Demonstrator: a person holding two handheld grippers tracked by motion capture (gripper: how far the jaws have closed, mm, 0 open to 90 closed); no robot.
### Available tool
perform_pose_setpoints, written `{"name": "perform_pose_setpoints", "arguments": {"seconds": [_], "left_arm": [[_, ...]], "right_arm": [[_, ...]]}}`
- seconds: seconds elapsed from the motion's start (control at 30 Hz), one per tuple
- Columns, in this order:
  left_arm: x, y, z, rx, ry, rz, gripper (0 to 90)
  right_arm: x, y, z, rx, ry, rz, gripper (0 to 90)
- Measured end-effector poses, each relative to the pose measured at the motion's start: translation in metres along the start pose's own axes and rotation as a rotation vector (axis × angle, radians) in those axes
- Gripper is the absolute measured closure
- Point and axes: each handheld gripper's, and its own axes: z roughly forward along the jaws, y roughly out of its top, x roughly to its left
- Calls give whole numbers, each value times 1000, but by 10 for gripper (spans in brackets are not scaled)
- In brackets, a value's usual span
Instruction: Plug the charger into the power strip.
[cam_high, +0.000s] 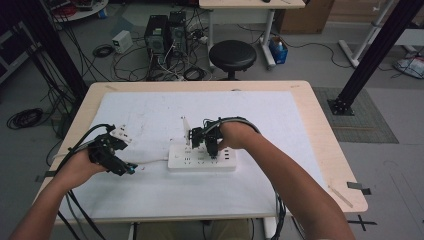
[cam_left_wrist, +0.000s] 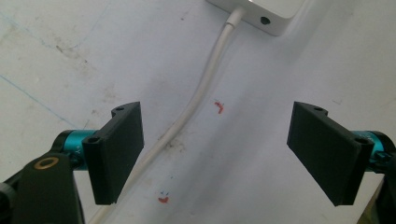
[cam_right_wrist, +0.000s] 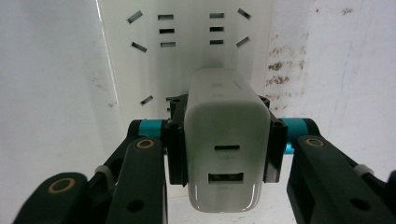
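The right gripper (cam_right_wrist: 224, 154) clamps a charger (cam_right_wrist: 226, 149) by its flat sides over the strip (cam_right_wrist: 187, 46). The left gripper (cam_left_wrist: 215, 154) stands open astride the cord (cam_left_wrist: 201, 93). The charger is judged rigid, light and glossy, so liable to slip; the side hold suits it.

charger (cam_right_wrist: 227, 154) prongs hidden against power strip (cam_right_wrist: 187, 51), strip cut off at top edge
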Motion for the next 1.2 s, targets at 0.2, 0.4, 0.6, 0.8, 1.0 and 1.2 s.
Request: {"name": "perform_pose_setpoints", "arguments": {"seconds": [0.2,0.4,0.6,0.8,1.0,1.2], "left_arm": [[3,-2,0,-7,-1,-9,187],[2,-3,0,-11,-7,-6,187],[3,-7,2,-15,-7,-16,187],[3,-6,5,-14,-12,-15,187],[4,-6,5,-16,-14,-15,187],[6,-8,5,-15,-15,-17,187]], "right_arm": [[-5,2,1,-19,32,30,624],[-3,3,1,-10,27,29,624],[-7,-19,5,-149,63,118,616],[-3,-12,5,-86,22,48,617],[-5,-12,4,-77,47,70,612],[-8,-14,3,-74,62,69,602]]}}
